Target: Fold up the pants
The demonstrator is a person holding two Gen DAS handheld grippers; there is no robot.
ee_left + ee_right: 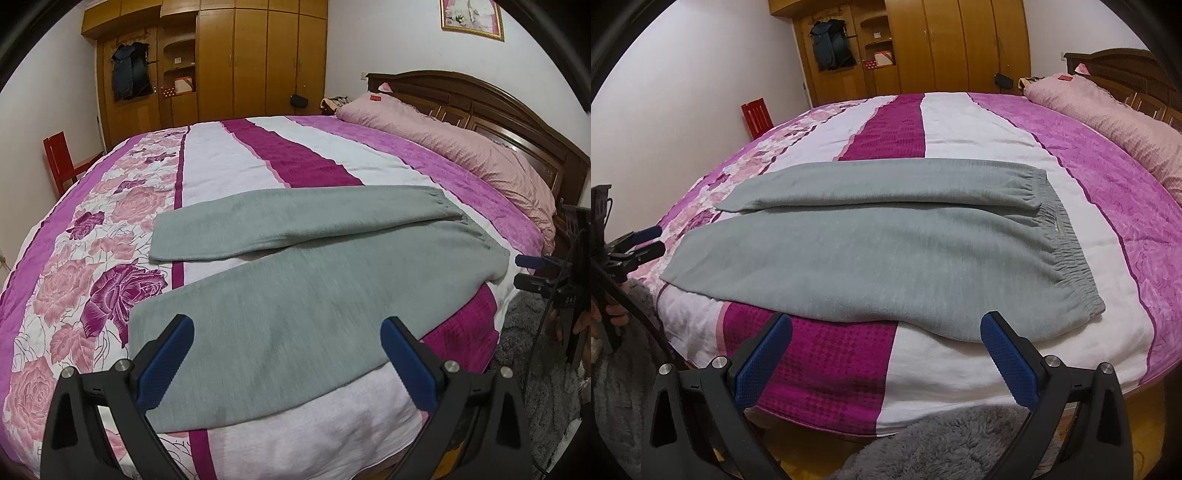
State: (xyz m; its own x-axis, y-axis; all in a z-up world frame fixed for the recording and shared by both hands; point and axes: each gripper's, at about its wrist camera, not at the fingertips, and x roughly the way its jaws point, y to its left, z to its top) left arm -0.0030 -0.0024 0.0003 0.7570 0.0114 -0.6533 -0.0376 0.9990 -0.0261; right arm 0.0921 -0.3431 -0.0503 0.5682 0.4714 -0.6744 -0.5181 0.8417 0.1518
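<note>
Here, nearest to us, the left gripper (pixel 287 363) hangs over the near pant leg with its blue fingers (pixel 164 363) spread wide apart and nothing between them; whether the tips touch the cloth we cannot tell. The right gripper (pixel 886 360) hovers at the bed's near edge, its fingers (pixel 1010 360) likewise wide apart and empty, above the quilt (pixel 827 354) just short of the pants. A grey shaggy rug (pixel 945 443) lies on the floor below it. The grey pants (pixel 871 254) lie flat on the quilt of the bed (pixel 258 155), legs side by side and splayed apart at the cuffs, the elastic waistband (pixel 1067 254) toward the headboard side. Beyond them we see a long pink pillow (pixel 461 147) against the dark wooden headboard (pixel 491 103). Farthest off stand a wooden wardrobe (pixel 258 55), a dark garment (pixel 129 72) hanging on it, and a red chair (pixel 61 162) by the wall.
</note>
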